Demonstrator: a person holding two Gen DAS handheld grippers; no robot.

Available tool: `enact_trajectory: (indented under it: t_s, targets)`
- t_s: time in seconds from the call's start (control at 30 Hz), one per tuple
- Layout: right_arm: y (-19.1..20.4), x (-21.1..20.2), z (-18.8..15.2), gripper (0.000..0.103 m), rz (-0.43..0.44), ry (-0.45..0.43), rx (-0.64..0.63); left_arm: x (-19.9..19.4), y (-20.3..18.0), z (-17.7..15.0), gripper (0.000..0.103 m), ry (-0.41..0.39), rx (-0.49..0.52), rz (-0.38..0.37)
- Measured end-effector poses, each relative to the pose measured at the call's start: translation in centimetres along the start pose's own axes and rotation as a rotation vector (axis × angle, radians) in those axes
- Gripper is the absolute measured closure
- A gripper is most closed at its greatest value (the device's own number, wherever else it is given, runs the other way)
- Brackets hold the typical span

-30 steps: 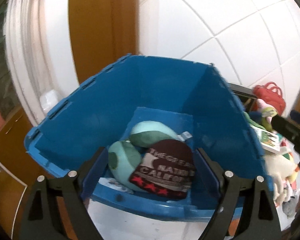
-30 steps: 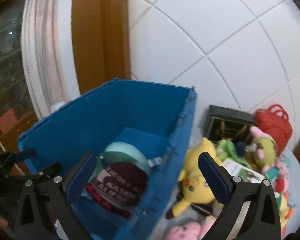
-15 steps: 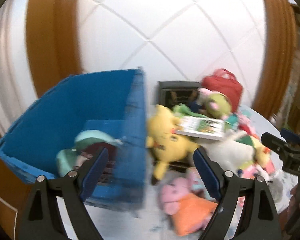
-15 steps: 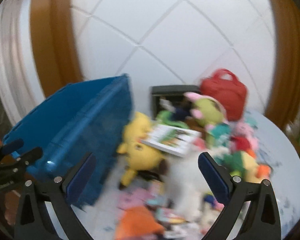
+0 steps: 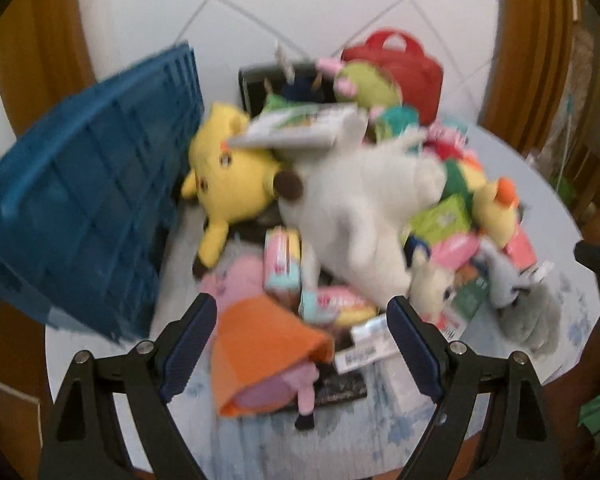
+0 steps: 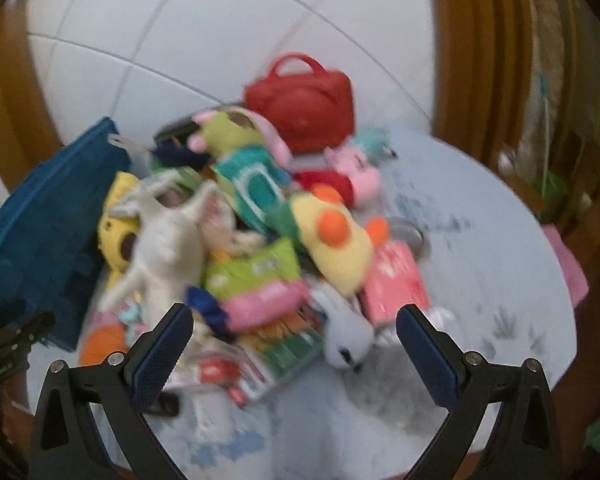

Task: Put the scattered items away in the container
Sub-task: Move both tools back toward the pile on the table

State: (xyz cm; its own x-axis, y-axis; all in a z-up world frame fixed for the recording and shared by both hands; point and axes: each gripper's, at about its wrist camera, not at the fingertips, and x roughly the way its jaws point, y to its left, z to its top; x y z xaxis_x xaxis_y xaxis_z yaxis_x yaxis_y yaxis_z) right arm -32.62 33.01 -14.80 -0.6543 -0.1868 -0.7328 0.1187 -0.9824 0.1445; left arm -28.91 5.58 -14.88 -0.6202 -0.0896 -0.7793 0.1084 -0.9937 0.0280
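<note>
Both the left gripper [image 5: 298,340] and the right gripper [image 6: 294,350] stand wide apart and hold nothing. Most of the job looks undone: ahead of their fingers a heap of toys, among them a white plush [image 5: 364,208], covers the round table [image 6: 500,280]. The blue container [image 5: 84,208] stands to their left.

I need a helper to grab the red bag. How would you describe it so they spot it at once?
Start at the blue crate on the round table, then look across the toy pile to the white wall. The red bag stands there, the only solid red item with a loop handle on top.
</note>
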Motion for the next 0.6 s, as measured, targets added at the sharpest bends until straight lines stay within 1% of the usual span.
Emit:
enact_trajectory:
  t_s: [0.07,0.13,0.27,0.4,0.5,0.6]
  targets:
    - [-0.6,1.2,-1.4,0.000,-0.003,0.048,-0.005,1.2,0.2,-1.0,0.016,0.039,-0.006,0.022]
    - [-0.7,2.0,-2.7,0.000,0.001,0.072,-0.003,2.2,0.9,-2.1,0.016,0.072,-0.003,0.046]
    - [-0.1,3.9,-5.0,0.000,0.017,0.124,0.025,3.8,3.7,-5.0,0.016,0.134,-0.033,0.073]
    - [1.4,6.0,-7.0,0.000,0.023,0.185,0.019,5.0,5.9,-7.8,0.016,0.175,-0.050,0.070]
    - [3.2,7.4,-8.9,0.000,0.045,0.229,-0.003,5.8,6.8,-9.4,0.016,0.206,-0.044,0.060]
    - [5.5,8.5,-10.6,0.000,0.038,0.261,-0.047,6.3,7.2,-10.5,0.016,0.222,-0.038,0.047]
